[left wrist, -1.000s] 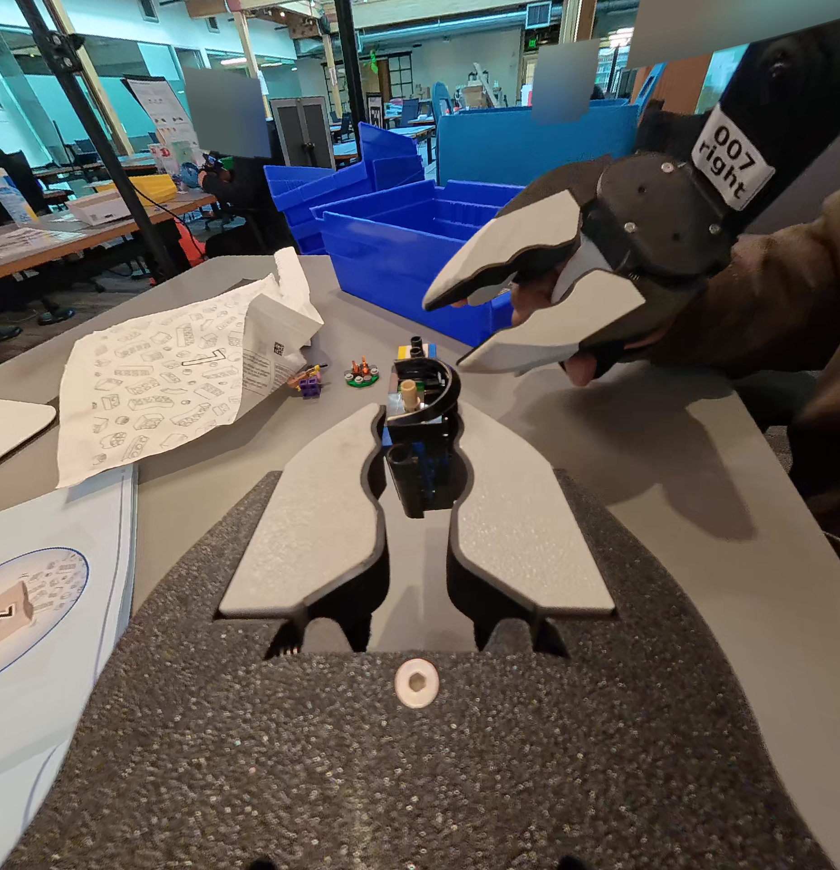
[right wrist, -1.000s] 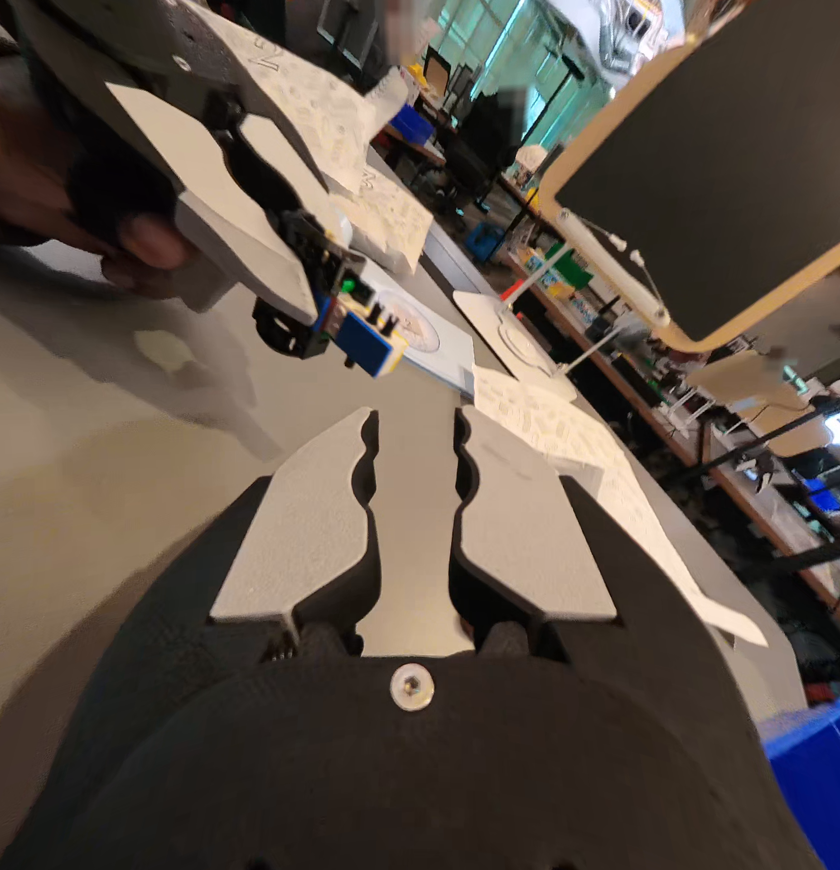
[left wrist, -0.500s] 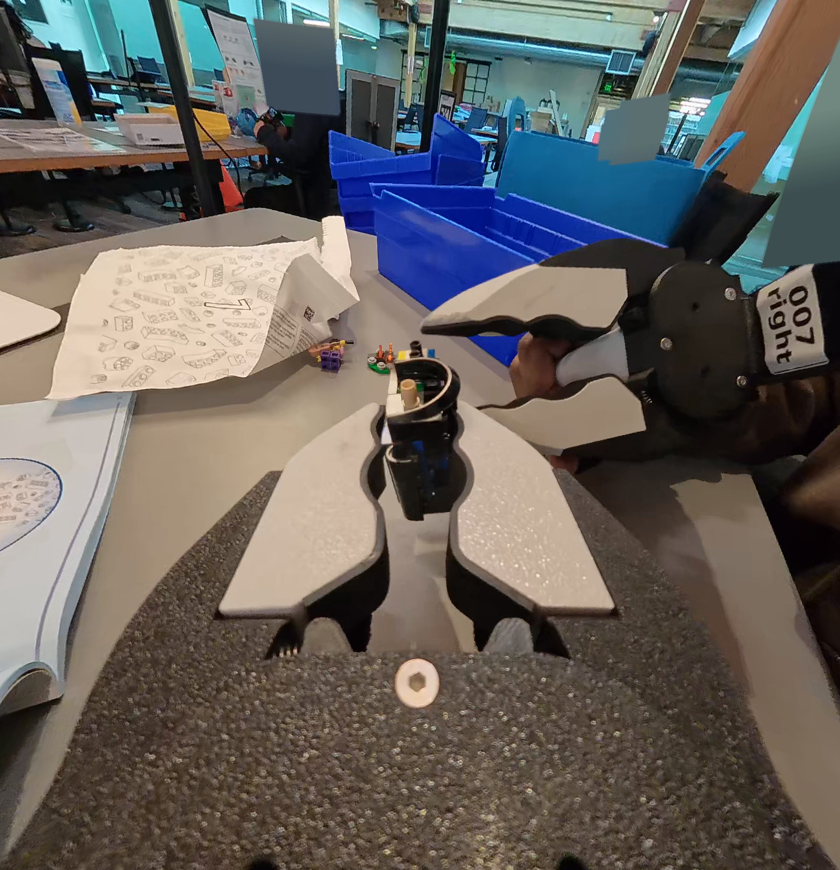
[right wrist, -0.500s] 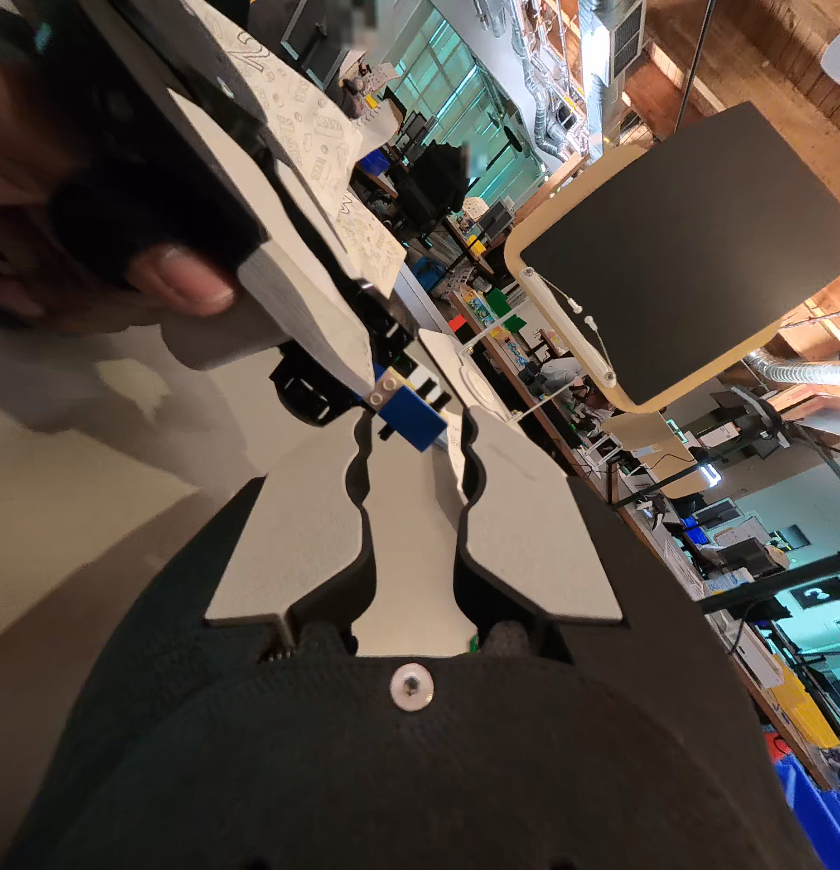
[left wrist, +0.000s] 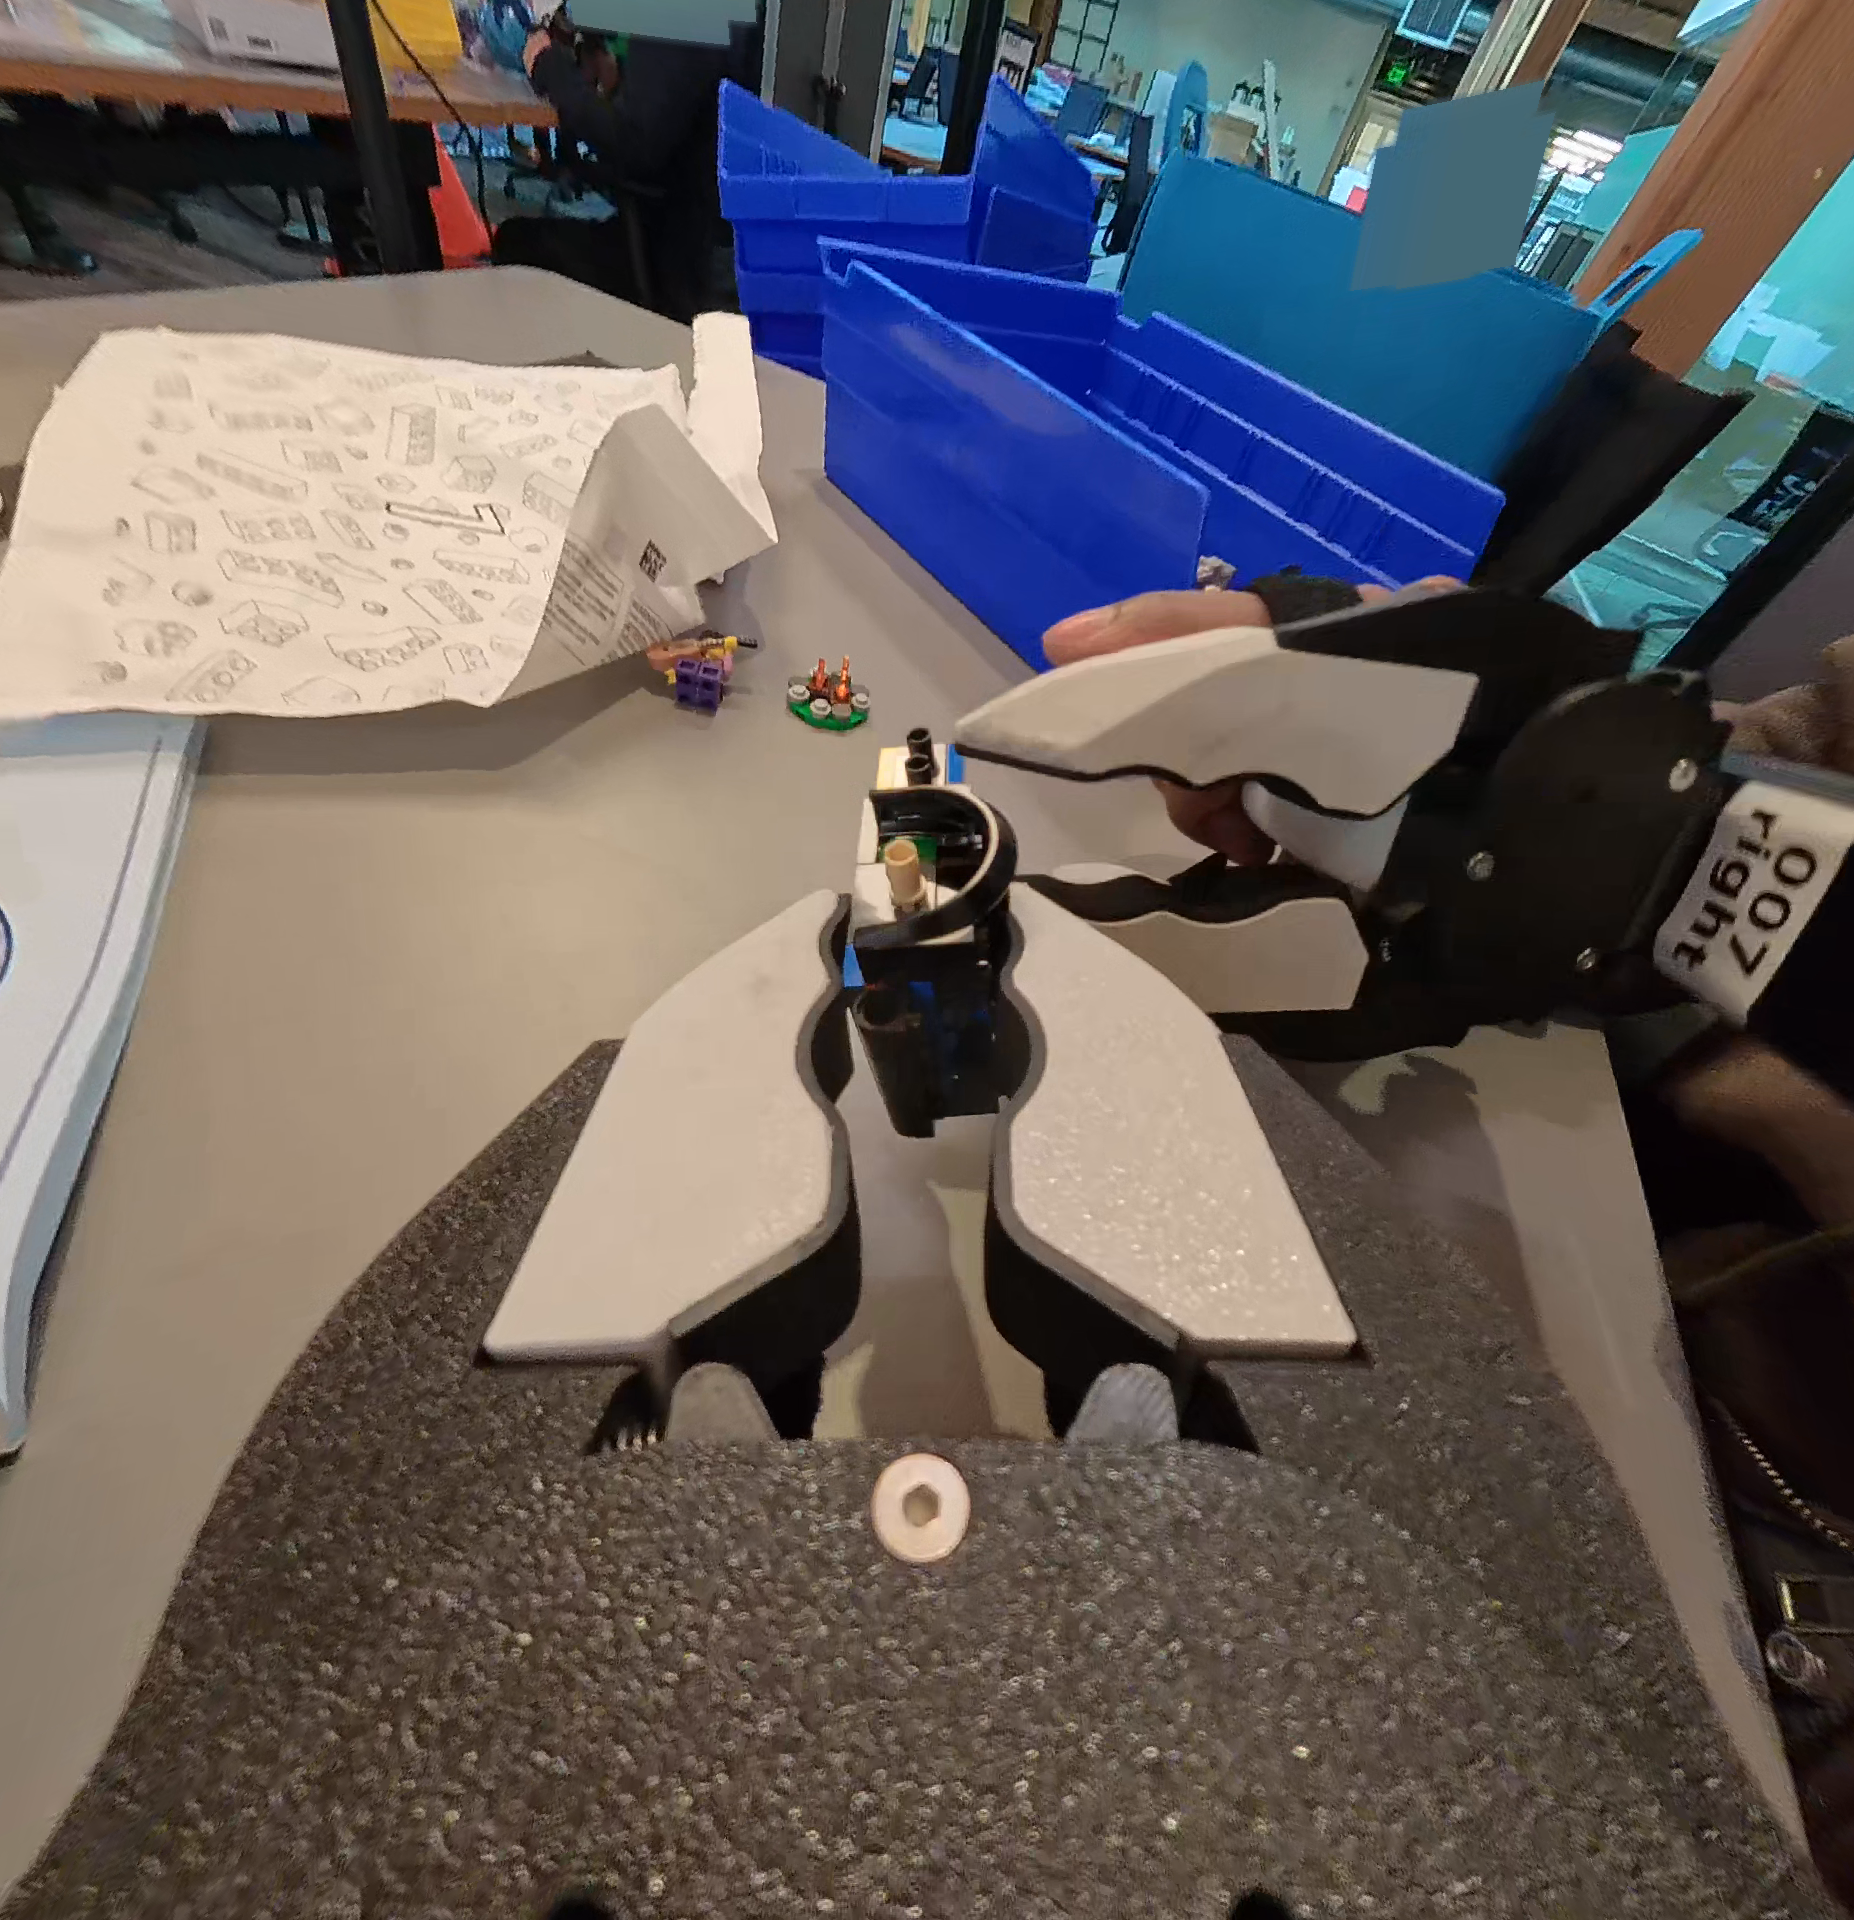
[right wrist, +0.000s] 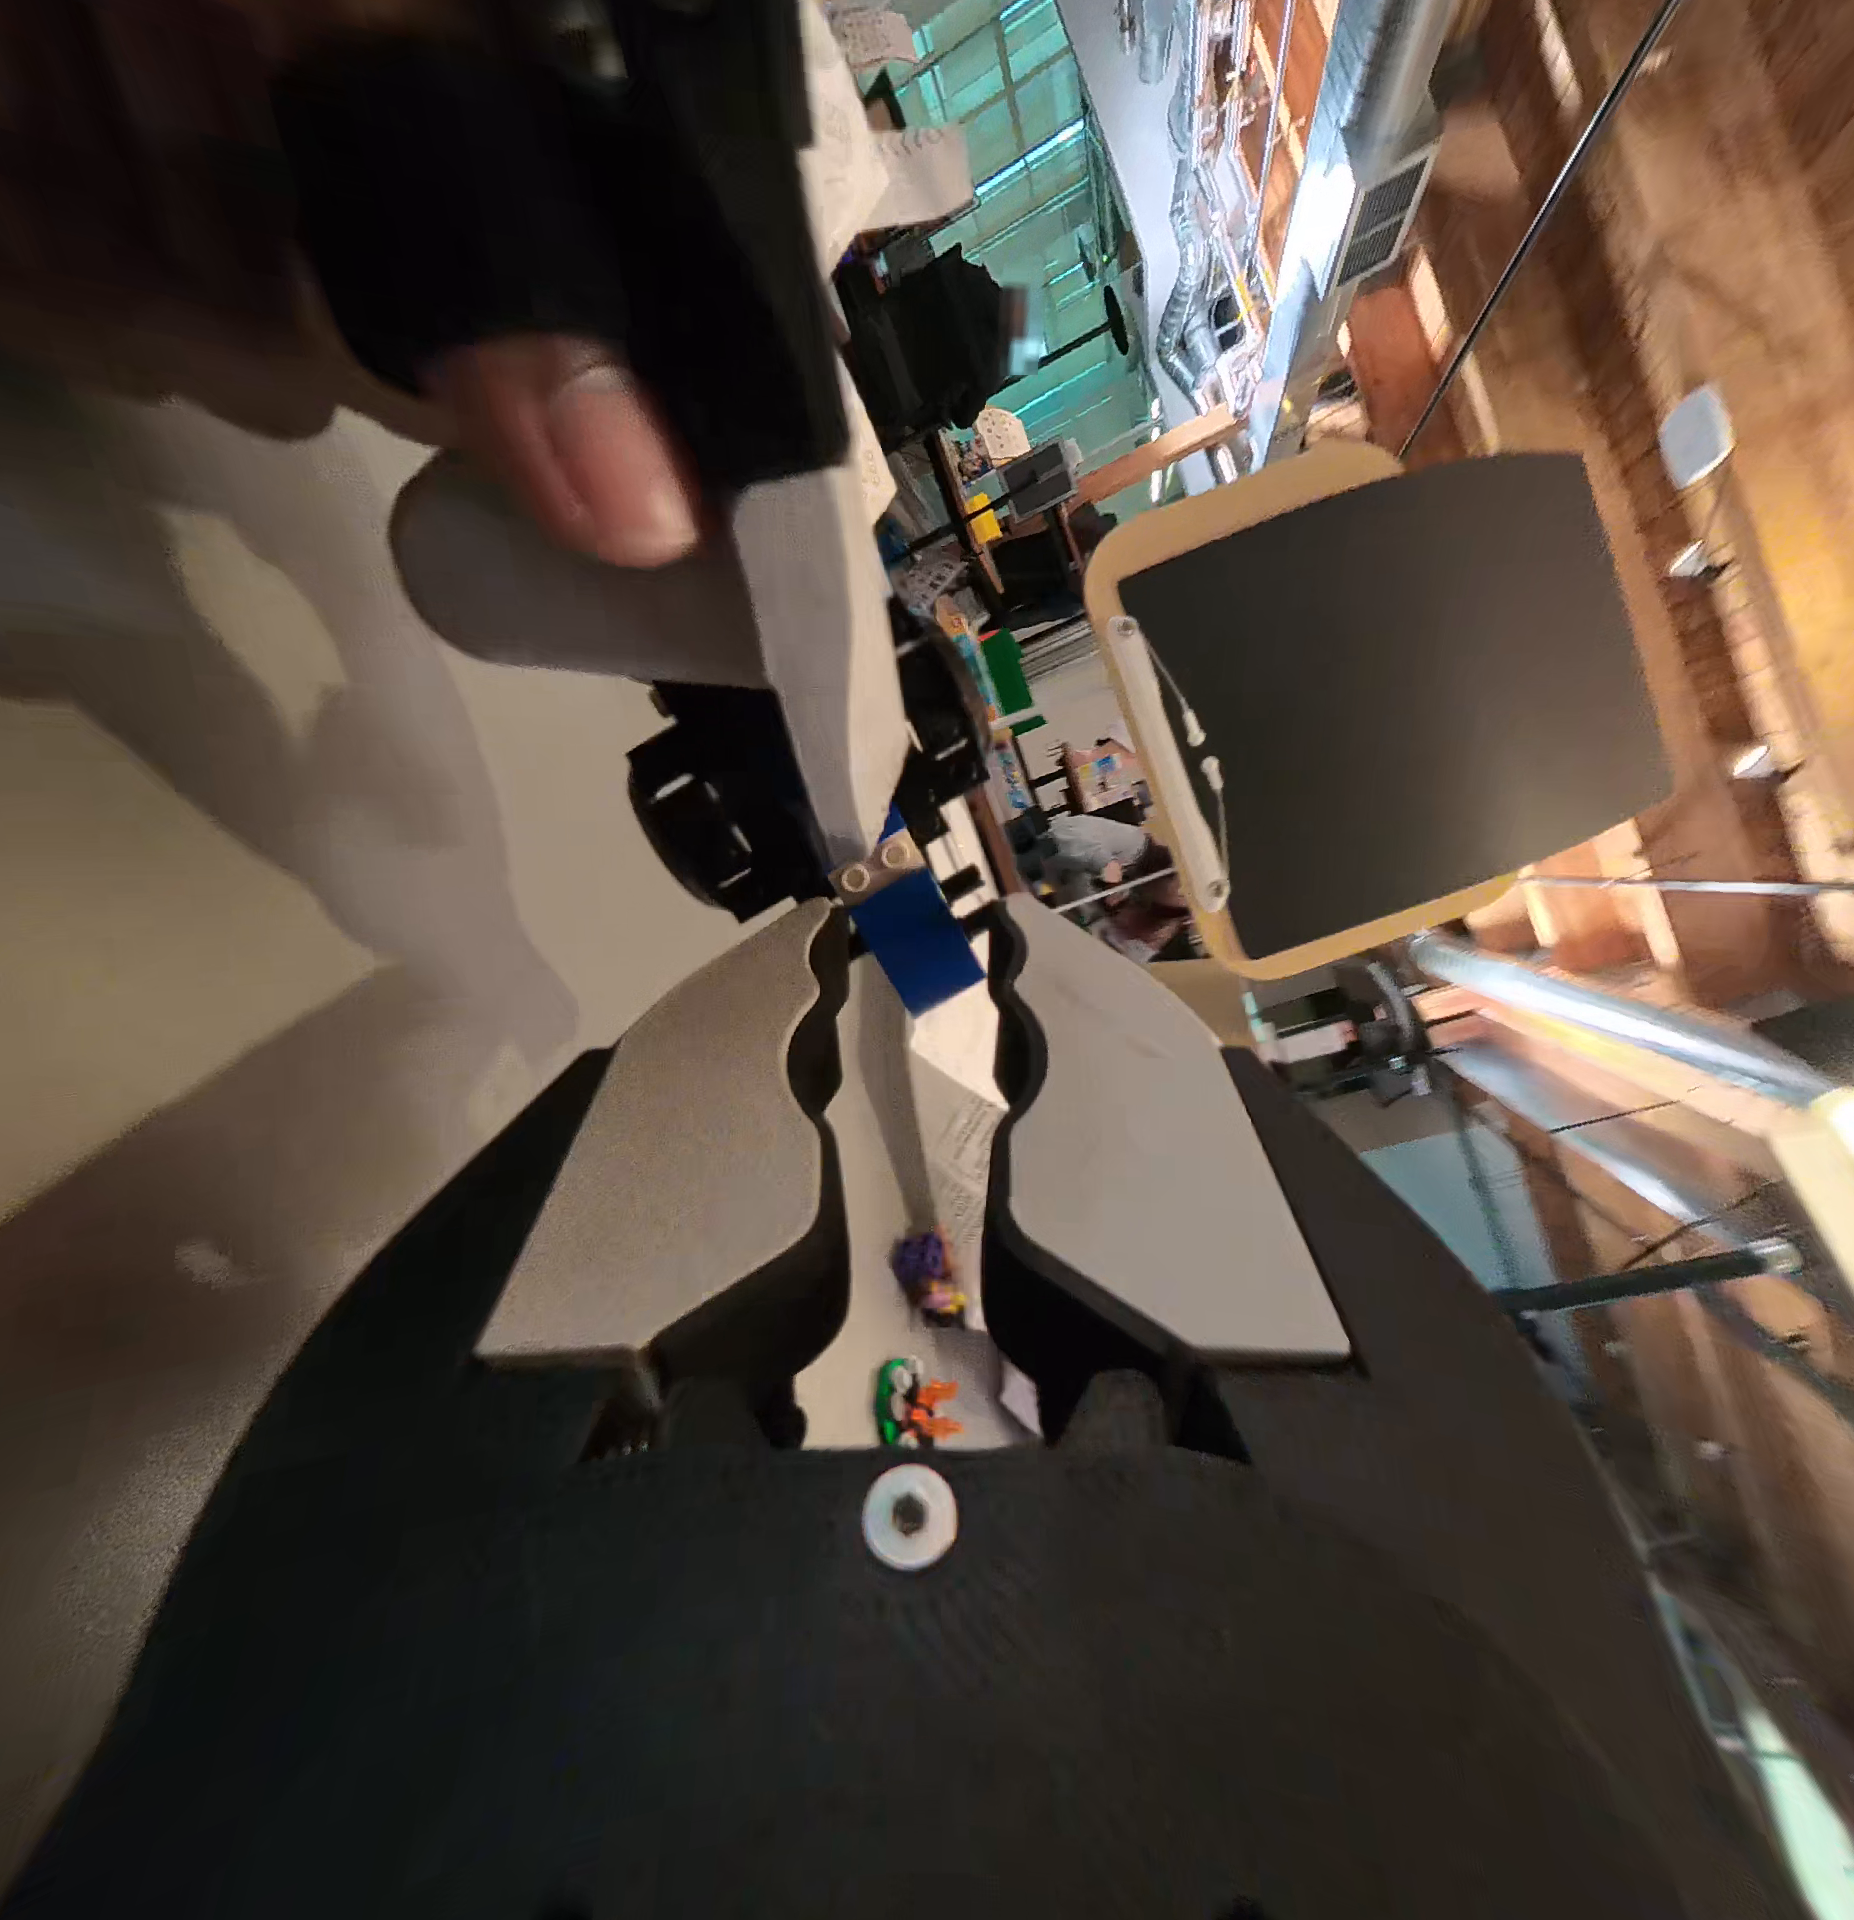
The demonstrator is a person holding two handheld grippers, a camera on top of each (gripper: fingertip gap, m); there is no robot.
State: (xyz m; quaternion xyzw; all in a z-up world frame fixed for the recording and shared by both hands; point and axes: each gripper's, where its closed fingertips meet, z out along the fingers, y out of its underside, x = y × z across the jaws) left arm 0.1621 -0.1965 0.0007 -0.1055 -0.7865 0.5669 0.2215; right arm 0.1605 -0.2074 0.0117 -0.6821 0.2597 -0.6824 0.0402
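From the left wrist view we see our left tongs [left wrist: 923, 997] pinching a small brick model [left wrist: 928, 935] of black, blue and white pieces, with a curved black arch and a tan peg on top; both pads press its sides and it is held above the grey counter [left wrist: 435, 935]. The right tongs [left wrist: 1016, 810] come in from the right, turned on their side, one finger above the model's far end and one below it, just beside it; whether they touch it we cannot tell here. Beyond lie a small purple brick piece [left wrist: 699, 681], a green round piece with orange parts [left wrist: 827, 701], a printed paper sheet [left wrist: 310, 520], a booklet [left wrist: 50, 935] at the left, and blue bins [left wrist: 1006, 457].

From the right wrist view, blurred, our right tongs [right wrist: 918, 935] stand spread, with the model's blue end [right wrist: 918, 951] between the tips and a gap on the right side. The left tongs [right wrist: 798, 727] grip the model's black part from above.
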